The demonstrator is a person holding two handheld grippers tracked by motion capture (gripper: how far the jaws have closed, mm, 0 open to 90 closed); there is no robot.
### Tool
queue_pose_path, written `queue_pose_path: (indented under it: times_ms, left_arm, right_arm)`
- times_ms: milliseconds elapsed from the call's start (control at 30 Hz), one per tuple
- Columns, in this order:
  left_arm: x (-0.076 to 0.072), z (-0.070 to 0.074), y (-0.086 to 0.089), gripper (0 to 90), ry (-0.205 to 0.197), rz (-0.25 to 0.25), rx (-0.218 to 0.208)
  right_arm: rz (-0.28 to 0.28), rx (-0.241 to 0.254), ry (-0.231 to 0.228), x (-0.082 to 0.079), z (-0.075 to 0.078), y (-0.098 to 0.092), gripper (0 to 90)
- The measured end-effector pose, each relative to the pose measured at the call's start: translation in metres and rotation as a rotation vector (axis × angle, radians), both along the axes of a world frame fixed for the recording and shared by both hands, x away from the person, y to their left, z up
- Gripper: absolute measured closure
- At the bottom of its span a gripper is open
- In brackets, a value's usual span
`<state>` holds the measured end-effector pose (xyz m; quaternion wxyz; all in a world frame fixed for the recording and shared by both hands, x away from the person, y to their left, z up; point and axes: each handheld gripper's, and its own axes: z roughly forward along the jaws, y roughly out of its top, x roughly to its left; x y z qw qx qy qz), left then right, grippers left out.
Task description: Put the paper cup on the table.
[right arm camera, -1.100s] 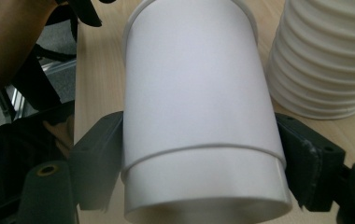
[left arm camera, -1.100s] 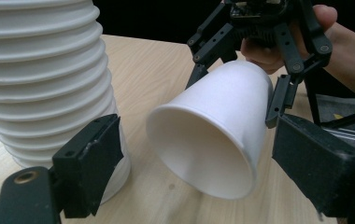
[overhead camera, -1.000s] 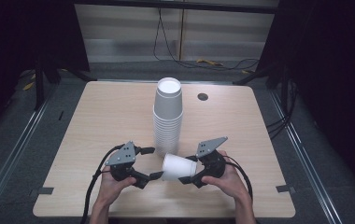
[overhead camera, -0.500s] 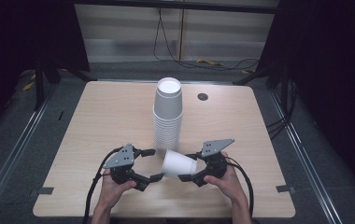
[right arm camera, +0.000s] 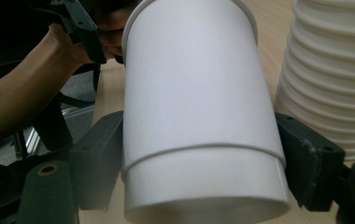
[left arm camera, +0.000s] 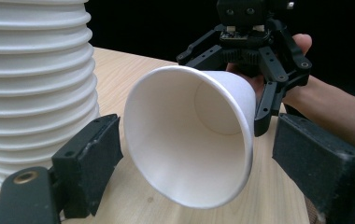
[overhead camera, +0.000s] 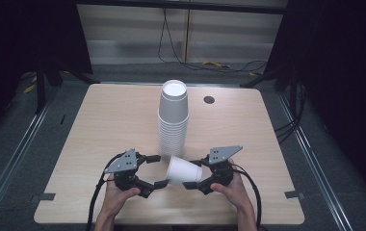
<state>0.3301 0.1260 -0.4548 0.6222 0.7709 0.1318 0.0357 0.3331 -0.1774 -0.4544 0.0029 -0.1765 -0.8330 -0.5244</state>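
The left gripper [overhead camera: 158, 170] has edged closer, fingers spread around the rim of the paper cup [overhead camera: 185, 169]; the right gripper [overhead camera: 194, 174] grasps its base, apparently firmly.

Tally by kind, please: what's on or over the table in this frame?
Stack of white paper cups: 1
Loose white cup, held sideways: 1
Grippers: 2, left gripper, right gripper
Dark round table insert: 1
Total: 5
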Motion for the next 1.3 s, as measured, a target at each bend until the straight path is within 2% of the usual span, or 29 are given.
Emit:
queue_pose_path:
  times_ms: [100, 167, 367, 533, 633, 700, 800, 867, 900, 967, 1000, 1100, 1133, 1200, 1233, 1267, 1300]
  left_arm:
    - [0.001, 0.0, -0.002, 16.9, 0.001, -0.02, 0.001]
    - [0.002, -0.001, -0.004, 16.0, 0.003, -0.02, 0.019]
    - [0.005, -0.001, -0.006, 15.5, 0.017, -0.017, 0.002]
    - [0.006, -0.001, -0.006, 15.1, 0.009, -0.04, -0.001]
    - [0.007, -0.002, -0.008, 12.0, 0.019, -0.048, -0.002]
    - [0.007, -0.003, -0.01, 9.0, 0.024, -0.046, 0.013]
    - [0.008, -0.004, -0.013, 7.1, 0.023, -0.059, 0.022]
    - [0.011, -0.006, -0.015, 5.2, 0.033, -0.098, -0.003]
    - [0.011, -0.006, -0.016, 4.6, 0.032, -0.097, -0.011]
    - [0.012, -0.006, -0.018, 2.4, 0.028, -0.106, 0.008]
    - [0.012, -0.006, -0.018, 2.3, 0.022, -0.089, 0.023]
    - [0.013, -0.006, -0.019, 2.1, 0.025, -0.108, 0.02]
    - [0.013, -0.005, -0.02, 1.8, 0.024, -0.097, 0.026]
    - [0.014, -0.005, -0.022, 2.1, 0.023, -0.106, 0.02]
    - [0.014, -0.005, -0.023, 1.9, 0.031, -0.129, 0.008]
    - [0.015, -0.004, -0.023, 2.2, 0.023, -0.131, 0.02]
    - [0.016, -0.005, -0.024, 3.6, 0.031, -0.148, 0.005]
  right_arm:
    - [0.002, 0.006, -0.006, -0.001, -0.001, 0.001, 22.9]
    - [0.014, 0.032, -0.002, -0.001, -0.001, 0.0, 22.9]
    - [0.023, 0.071, -0.033, -0.002, -0.002, 0.002, 22.9]
    - [0.031, 0.087, -0.044, -0.004, -0.002, 0.003, 23.0]
    - [0.042, 0.109, -0.046, -0.004, -0.002, 0.003, 23.0]
    - [0.049, 0.121, -0.052, -0.004, -0.002, 0.003, 23.1]
    - [0.06, 0.121, -0.055, -0.004, -0.001, 0.004, 23.1]
    - [0.065, 0.123, -0.053, -0.004, -0.001, 0.005, 23.1]
    - [0.071, 0.128, -0.049, -0.004, -0.001, 0.005, 23.1]
    - [0.077, 0.135, -0.052, -0.003, -0.001, 0.005, 23.1]
    - [0.076, 0.13, -0.045, -0.003, -0.001, 0.005, 23.1]
    - [0.081, 0.13, -0.045, -0.003, -0.002, 0.006, 23.1]
    - [0.082, 0.133, -0.049, -0.002, -0.002, 0.006, 23.1]
    - [0.083, 0.132, -0.052, -0.002, -0.001, 0.007, 23.1]
    - [0.084, 0.134, -0.048, -0.003, -0.001, 0.007, 23.1]
    - [0.088, 0.134, -0.046, -0.003, -0.001, 0.008, 23.0]
    - [0.089, 0.131, -0.048, -0.003, -0.001, 0.008, 23.1]
